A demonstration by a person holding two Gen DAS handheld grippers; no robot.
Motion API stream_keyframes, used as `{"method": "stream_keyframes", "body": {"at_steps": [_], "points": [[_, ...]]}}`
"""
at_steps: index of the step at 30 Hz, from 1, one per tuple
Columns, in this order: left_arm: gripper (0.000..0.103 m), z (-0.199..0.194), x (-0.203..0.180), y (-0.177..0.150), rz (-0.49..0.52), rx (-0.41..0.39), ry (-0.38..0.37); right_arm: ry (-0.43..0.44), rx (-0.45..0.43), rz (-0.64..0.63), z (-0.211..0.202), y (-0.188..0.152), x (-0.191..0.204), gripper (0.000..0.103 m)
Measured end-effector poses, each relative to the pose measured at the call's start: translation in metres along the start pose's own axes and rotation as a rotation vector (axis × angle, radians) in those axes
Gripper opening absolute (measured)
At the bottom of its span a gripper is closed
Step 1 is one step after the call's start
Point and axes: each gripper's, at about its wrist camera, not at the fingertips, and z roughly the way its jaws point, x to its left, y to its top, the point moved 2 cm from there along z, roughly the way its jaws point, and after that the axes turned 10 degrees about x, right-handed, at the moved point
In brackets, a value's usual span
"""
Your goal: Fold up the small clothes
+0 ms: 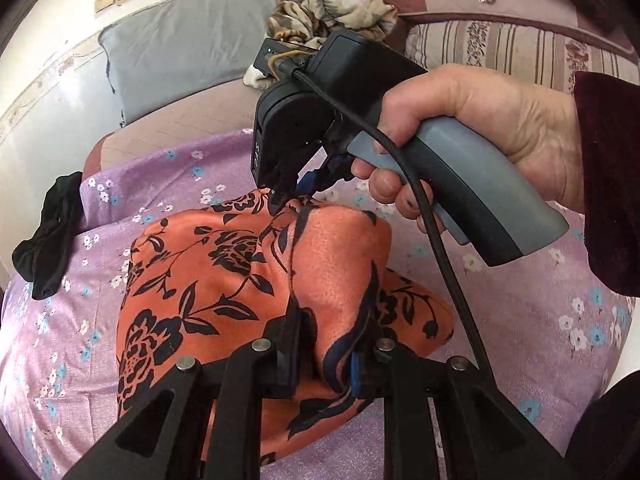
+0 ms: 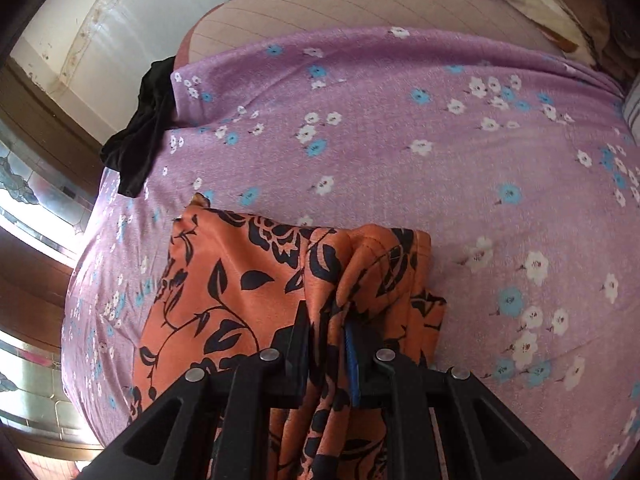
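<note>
Mid-fold, orange floral garment (image 1: pixel 248 280) pinched at two points.

Lying centre on purple sheet (image 1: pixel 520 320); black cloth (image 1: pixel 48 240) at nine o'clock. Left gripper (image 1: pixel 324 364) and right gripper (image 2: pixel 328 352) both clamped on bunched fabric. Best lifted evenly, edges aligned, laid toward twelve o'clock without dragging.

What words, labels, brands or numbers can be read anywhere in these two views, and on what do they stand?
White marks on the side of the black body of the right gripper, seen sideways in the left wrist view: too small and blurred to read.
Orange cloth with black flower print, purple floral bedsheet, small black garment: patterns only, no text.
Nothing else legible in either view.
</note>
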Motion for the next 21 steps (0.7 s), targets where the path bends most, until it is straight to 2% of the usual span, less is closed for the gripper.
{"method": "stream_keyframes", "body": {"at_steps": [2,3,6,7,9,11,14,17,19,21], "points": [[0.023,-0.003,0.004,-0.001,0.010,0.019,-0.037,-0.002,-0.009,0.012,0.004,-0.006,-0.009,0.015],[0.029,-0.008,0.006,-0.001,0.013,0.024,-0.072,0.007,-0.014,0.020,0.005,-0.008,-0.012,0.016],[0.061,-0.026,0.015,0.001,0.051,0.034,-0.189,0.035,-0.033,0.052,0.005,-0.011,-0.019,0.020],[0.064,-0.032,0.022,0.000,0.072,0.029,-0.203,0.043,-0.035,0.074,0.004,-0.010,-0.023,0.027],[0.064,-0.045,0.040,-0.003,0.105,-0.002,-0.166,0.050,-0.048,0.115,-0.002,-0.012,-0.030,0.037],[0.063,-0.055,0.070,-0.005,0.084,-0.029,-0.108,0.054,-0.087,0.154,-0.014,-0.014,-0.035,0.039],[0.063,-0.063,0.123,-0.009,-0.078,-0.035,-0.068,0.031,-0.155,0.139,-0.040,-0.023,-0.030,0.040],[0.063,-0.057,0.162,-0.017,-0.235,-0.002,0.013,0.070,-0.174,0.064,-0.060,-0.037,-0.007,0.040],[0.063,-0.042,0.172,-0.023,-0.278,0.043,0.048,0.075,-0.161,-0.003,-0.065,-0.051,0.016,0.040],[0.063,-0.029,0.165,-0.028,-0.279,0.096,0.026,0.063,-0.140,-0.055,-0.062,-0.067,0.039,0.040]]}}
